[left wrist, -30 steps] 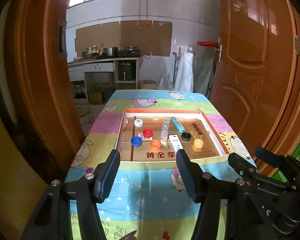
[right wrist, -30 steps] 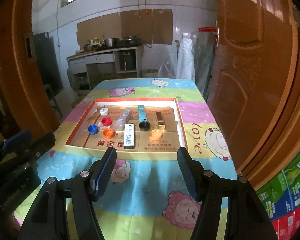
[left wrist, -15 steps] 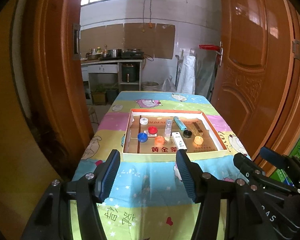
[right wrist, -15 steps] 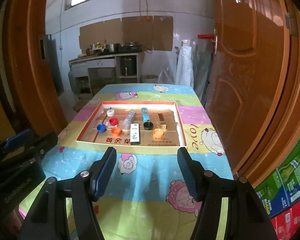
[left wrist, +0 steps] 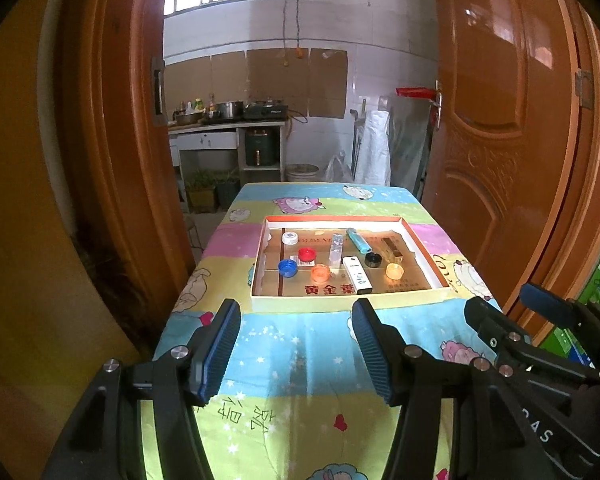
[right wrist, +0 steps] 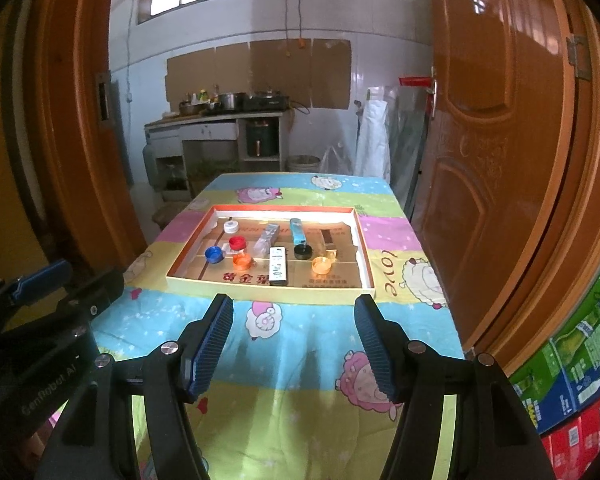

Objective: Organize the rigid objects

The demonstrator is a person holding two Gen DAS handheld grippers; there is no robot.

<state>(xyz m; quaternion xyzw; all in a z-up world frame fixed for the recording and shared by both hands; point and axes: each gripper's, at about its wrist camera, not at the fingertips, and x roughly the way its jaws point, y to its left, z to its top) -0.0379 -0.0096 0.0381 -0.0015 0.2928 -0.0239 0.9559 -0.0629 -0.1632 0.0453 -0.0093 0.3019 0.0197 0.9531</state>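
Observation:
A shallow cardboard tray (left wrist: 342, 301) (right wrist: 268, 285) with an orange rim lies mid-table. In it are bottle caps: white (left wrist: 290, 238), red (left wrist: 307, 255), blue (left wrist: 287, 267), orange (left wrist: 320, 273), black (left wrist: 373, 259) and yellow-orange (left wrist: 395, 270). A white stick (left wrist: 357, 275), a clear bar (left wrist: 335, 249), a teal lighter (left wrist: 358, 239) and a brown bar (left wrist: 392, 246) lie there too. My left gripper (left wrist: 296, 348) is open and empty, held back above the table's near end. My right gripper (right wrist: 294, 344) is also open and empty there.
The table (left wrist: 300, 356) has a cartoon-print cloth. Orange doors (left wrist: 500, 120) and door frames (left wrist: 112, 120) flank it on both sides. A kitchen counter (left wrist: 224, 124) stands behind. Coloured cartons (right wrist: 580, 360) are stacked at the right.
Both grippers have pulled back and up from the tray, which now looks smaller and farther. Both stay open. The things in the tray have not moved.

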